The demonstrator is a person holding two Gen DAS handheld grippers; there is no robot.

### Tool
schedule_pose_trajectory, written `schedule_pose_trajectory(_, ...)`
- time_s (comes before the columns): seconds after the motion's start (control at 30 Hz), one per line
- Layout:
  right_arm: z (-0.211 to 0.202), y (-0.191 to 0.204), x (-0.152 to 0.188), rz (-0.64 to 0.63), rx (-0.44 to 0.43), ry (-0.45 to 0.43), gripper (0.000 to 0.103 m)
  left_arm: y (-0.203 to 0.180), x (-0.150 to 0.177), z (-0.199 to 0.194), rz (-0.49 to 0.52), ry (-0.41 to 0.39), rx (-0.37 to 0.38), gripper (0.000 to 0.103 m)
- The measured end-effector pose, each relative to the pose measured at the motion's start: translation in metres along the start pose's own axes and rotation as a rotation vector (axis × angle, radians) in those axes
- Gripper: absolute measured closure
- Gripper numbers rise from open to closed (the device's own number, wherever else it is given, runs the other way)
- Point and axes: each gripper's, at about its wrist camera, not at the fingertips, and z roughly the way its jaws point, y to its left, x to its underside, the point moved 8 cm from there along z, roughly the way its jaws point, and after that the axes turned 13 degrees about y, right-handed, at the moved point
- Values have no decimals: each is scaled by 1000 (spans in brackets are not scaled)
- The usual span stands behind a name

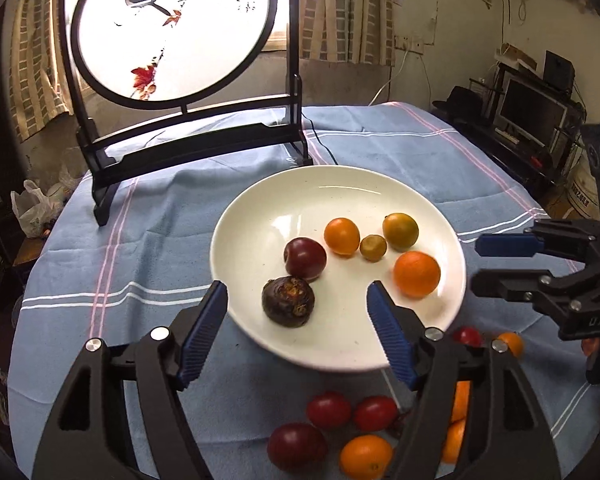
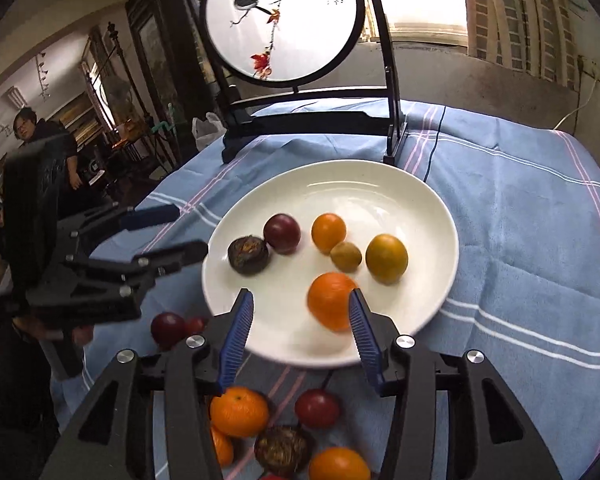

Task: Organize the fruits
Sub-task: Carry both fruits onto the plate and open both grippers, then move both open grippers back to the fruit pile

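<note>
A white plate [image 1: 260, 208] [image 2: 380, 184] on the blue cloth holds several fruits: a dark brown wrinkled fruit [image 1: 288, 300] [image 2: 247, 254], a dark red one [image 1: 305, 258] [image 2: 282, 233], small oranges and greenish citrus, and a larger orange [image 1: 416, 274] [image 2: 331, 300]. My left gripper [image 1: 296, 312] is open over the plate's near edge, jaws either side of the brown fruit, empty. My right gripper [image 2: 300, 320] is open; the blurred larger orange lies between its fingertips, not gripped. Loose red fruits [image 1: 328, 410] and oranges [image 2: 239, 411] lie on the cloth below the plate.
A black-framed round bird screen [image 1: 172, 28] [image 2: 280, 20] stands behind the plate. The right gripper shows at the right in the left wrist view [image 1: 500, 268]; the left shows at the left in the right wrist view [image 2: 180, 236]. A person [image 2: 40, 136] stands far left.
</note>
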Motion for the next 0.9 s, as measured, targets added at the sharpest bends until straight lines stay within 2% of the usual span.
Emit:
schedule_pose_trajectory(0.07,-13,9,18,-27,10,-2,45,7,12,-17,-17,-19,-5,33)
schedule_pose_trajectory(0.23,-39,27,57,-83,30,-21,39,22,48,-44,-41,-23,-31,30)
schedule_pose_trajectory(0.37,-42,39,82,-102,30,-14,38,32,80,-46,-66,12,-40,30)
schedule_pose_trajectory(0.47,-40,42,99,-116,63,-5,38,32,103,-42,-65,48,-42,30)
schedule_pose_trajectory(0.57,-29,41,120,-111,75,55,39,25,124,-43,-41,62,-35,30)
schedule_pose_trajectory(0.7,-6,38,142,-116,124,134,44,5,142,-43,12,73,2,30)
schedule_pose_trajectory(0.8,4,33,142,-95,118,161,52,-16,151,-39,72,85,15,30)
schedule_pose_trajectory(0.87,11,30,139,-88,118,170,63,-30,155,-35,113,99,31,30)
schedule_pose_trajectory(0.9,15,29,137,-87,119,175,64,-37,157,-33,133,103,39,30)
